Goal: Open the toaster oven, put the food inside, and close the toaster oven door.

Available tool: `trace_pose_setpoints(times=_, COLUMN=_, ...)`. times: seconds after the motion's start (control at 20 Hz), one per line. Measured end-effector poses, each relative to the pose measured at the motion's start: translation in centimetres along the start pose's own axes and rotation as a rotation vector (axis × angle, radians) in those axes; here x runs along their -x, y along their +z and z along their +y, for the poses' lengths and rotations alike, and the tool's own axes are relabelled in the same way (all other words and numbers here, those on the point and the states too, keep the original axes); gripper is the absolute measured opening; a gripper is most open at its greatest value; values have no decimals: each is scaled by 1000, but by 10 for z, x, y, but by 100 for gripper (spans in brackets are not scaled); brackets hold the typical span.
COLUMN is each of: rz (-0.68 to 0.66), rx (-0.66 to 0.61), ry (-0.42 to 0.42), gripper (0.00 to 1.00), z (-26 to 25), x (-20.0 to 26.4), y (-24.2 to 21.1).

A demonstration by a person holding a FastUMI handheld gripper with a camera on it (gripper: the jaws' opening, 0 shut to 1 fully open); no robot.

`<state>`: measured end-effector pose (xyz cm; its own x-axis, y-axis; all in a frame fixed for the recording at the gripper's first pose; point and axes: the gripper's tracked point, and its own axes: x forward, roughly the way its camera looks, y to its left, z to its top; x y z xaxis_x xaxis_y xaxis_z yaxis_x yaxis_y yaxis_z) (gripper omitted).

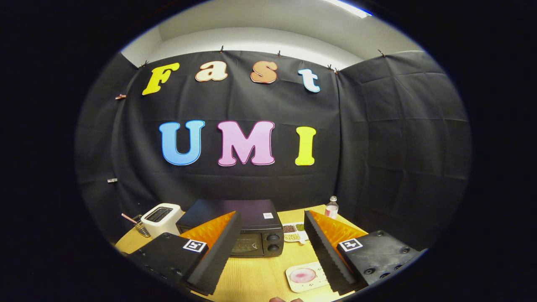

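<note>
The gripper (272,247) hung above the near part of the wooden bench (251,277), its two fingers spread wide apart and grasping nothing. Beyond the fingers, toward the far side of the bench, stood the dark toaster oven (247,228); its glass door (245,246) was up and closed, with two round knobs (272,242) stacked at the door's right. The left finger covered the left part of the oven's front.

Near the right finger, on the bench's near side, lay a pale square plate (305,277) carrying a flat, pinkish round piece of food (303,275); the finger hid the plate's right edge. Farther back, just right of the oven, sat a small divided tray (294,233) with dark and greenish contents, too small to identify. A small clear bottle (332,207) with pink liquid and a white cap stood near the bench's far right corner. Left of the oven was a white slot toaster (160,218), and further left a wire holder (140,228) with a pink-tipped stick leaning out.
</note>
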<state>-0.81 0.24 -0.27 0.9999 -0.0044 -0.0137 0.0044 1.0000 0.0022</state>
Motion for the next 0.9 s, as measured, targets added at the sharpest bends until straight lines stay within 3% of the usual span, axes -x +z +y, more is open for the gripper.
trace_pose_setpoints(times=0.5, rz=22, rx=6, ry=41, gripper=98, z=9, x=10, y=-7)
trace_pose_setpoints(times=0.9, rz=70, rx=-25, ry=75, gripper=98, z=36, x=-14, y=-30)
